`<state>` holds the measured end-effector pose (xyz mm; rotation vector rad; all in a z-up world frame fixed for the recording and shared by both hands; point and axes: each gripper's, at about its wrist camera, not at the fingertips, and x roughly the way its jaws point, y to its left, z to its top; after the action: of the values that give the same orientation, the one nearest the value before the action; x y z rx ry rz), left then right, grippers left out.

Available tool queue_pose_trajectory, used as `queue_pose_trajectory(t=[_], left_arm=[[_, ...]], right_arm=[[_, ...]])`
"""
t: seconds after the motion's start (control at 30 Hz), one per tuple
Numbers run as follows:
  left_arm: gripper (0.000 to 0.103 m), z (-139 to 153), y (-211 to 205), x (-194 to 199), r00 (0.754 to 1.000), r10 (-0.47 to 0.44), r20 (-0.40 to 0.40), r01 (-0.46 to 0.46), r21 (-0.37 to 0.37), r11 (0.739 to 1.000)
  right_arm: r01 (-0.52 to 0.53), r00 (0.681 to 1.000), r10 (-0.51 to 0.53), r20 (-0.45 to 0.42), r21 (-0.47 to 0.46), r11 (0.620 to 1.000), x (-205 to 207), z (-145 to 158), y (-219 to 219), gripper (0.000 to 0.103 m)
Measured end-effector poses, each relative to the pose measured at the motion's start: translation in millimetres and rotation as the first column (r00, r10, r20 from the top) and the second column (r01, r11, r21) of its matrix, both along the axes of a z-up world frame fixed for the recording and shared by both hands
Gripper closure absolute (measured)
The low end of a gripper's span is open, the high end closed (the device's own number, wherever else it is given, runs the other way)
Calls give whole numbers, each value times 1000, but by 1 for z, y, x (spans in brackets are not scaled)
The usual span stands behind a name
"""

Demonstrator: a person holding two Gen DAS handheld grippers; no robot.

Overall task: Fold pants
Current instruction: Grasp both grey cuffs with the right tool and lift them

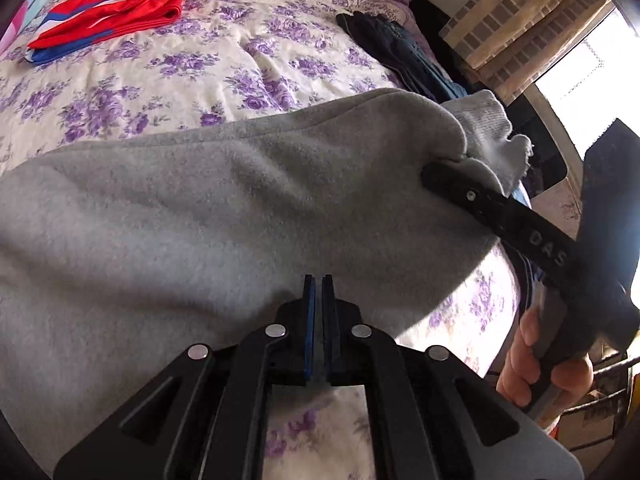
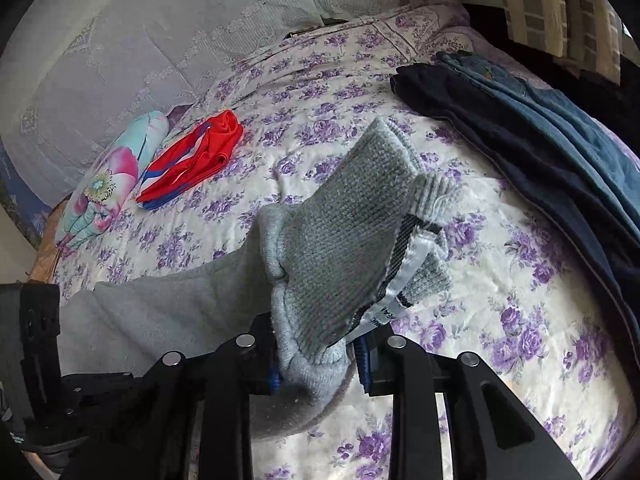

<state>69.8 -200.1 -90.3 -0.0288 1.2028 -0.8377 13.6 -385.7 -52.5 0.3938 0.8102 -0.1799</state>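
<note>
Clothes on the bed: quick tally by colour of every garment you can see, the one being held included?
Grey: 1, the sweatpants held in the right gripper
Red with blue and white: 1, folded garment
Dark navy: 1, garment at the bed's edge
Blue denim: 1, jeans lying on it
Total: 4

Bed with other clothes and bedding around

A bedspread (image 2: 500, 280) with purple flowers on a cream ground covers the bed. Near its far left side lies a folded red garment (image 1: 116, 4) with blue and white stripes, and just beside it, toward the edge, there is a rolled cloth (image 2: 108, 184) printed with pink and turquoise flowers. On the right side a pile of dark navy clothing (image 2: 480, 120) lies together with blue jeans (image 2: 568, 136). Behind the bed hangs a pale lace fabric (image 2: 140, 40). At the far right a curtain (image 1: 520, 20) with a brick-like check pattern hangs next to a bright window (image 1: 580, 68).
</note>
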Motion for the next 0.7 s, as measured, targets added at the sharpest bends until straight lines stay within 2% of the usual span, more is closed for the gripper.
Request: queue_pose_trajectory(t=[0.1,0.2,0.3,0.4,0.5,0.6,0.7], left_arm=[[102,8,53,-4,997,75,-19,-75,-30,997],[102,11,121,1,979,200,-39,-203,-64,977],[102,10,181,10,948,316,-36,-317,-54,947],[102,5,224,18,921,385,-56,-388,-66,919],[102,-3,246,25,906,413,-92,-420,-69,905],[102,-10,250,25,909,404,-101,-411,-65,909],[102,-16,246,24,915,390,-106,-398,-65,915]], right_arm=[[-17,1000,18,19,-68,998,5,19,21,75],[-78,995,86,44,-165,983,9,39,59,75],[-148,987,162,23,-294,944,18,49,106,75],[-195,979,200,-30,-406,893,34,41,151,75],[-270,963,250,-103,-432,860,49,21,189,75],[-334,943,294,-158,-441,833,54,2,222,75],[-337,942,276,-193,-510,792,59,-12,243,73]])
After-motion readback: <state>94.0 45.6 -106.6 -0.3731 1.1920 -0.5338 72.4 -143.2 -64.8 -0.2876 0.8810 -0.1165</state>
